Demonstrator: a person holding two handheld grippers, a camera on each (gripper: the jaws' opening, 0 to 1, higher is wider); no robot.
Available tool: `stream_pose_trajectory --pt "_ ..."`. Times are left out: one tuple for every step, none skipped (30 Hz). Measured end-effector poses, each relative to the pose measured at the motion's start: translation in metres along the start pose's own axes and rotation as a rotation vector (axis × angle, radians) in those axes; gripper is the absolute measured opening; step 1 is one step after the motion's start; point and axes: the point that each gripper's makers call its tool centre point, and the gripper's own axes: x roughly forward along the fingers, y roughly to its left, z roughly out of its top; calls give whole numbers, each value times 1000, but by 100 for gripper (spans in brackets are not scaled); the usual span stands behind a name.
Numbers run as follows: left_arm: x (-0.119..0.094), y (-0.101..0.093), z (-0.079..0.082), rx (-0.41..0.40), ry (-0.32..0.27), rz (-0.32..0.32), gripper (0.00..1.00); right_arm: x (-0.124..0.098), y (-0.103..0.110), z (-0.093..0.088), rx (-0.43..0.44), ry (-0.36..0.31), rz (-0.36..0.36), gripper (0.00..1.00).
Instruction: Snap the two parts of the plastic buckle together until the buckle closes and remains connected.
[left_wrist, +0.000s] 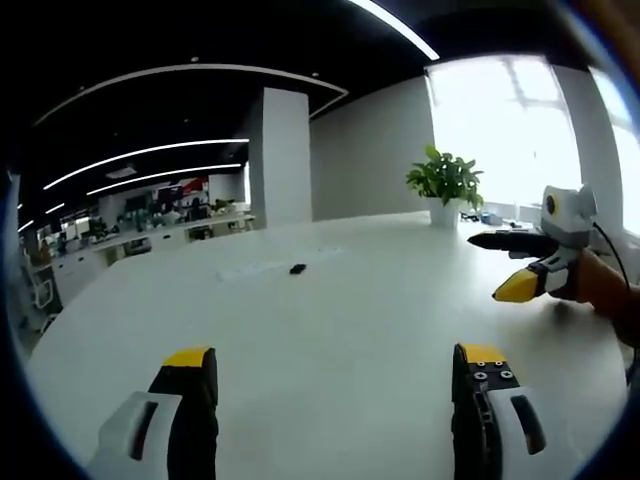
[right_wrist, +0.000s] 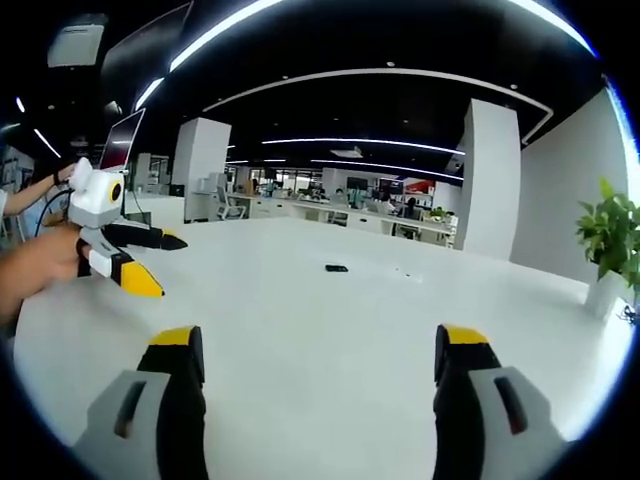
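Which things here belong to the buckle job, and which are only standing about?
For the job:
- small black plastic buckle on the white table
- left gripper, open
- right gripper, open

Standing about:
- green potted plant
- office desks behind

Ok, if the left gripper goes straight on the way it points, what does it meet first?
Probably just bare table. The left gripper is open, and the small dark buckle lies farther ahead, slightly left of its line, though depth is unclear.
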Motion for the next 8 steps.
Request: stream_pose_trajectory --pt "0 0 0 4 1 0 99 1 0 0 1 1 1 96" --pt "0 -1 0 7 1 2 99 1 -1 -1 0 4 2 96" --pt "0 -1 0 9 2 2 99 1 0 -1 -1 6 4 95" --pt "0 -1 -1 9 3 2 99 1 0 -1 0 8 5 95" --pt "0 -1 -1 9 3 2 99 0 0 -1 1 8 1 95" --pt "0 -2 -2 10 6 2 99 -2 0 1 0 0 0 95" --pt "1 -2 -3 15 10 4 99 -1 -1 1 0 -2 1 95" --pt "1 -2 -3 19 12 5 99 -1 -1 1 0 -2 -1 95"
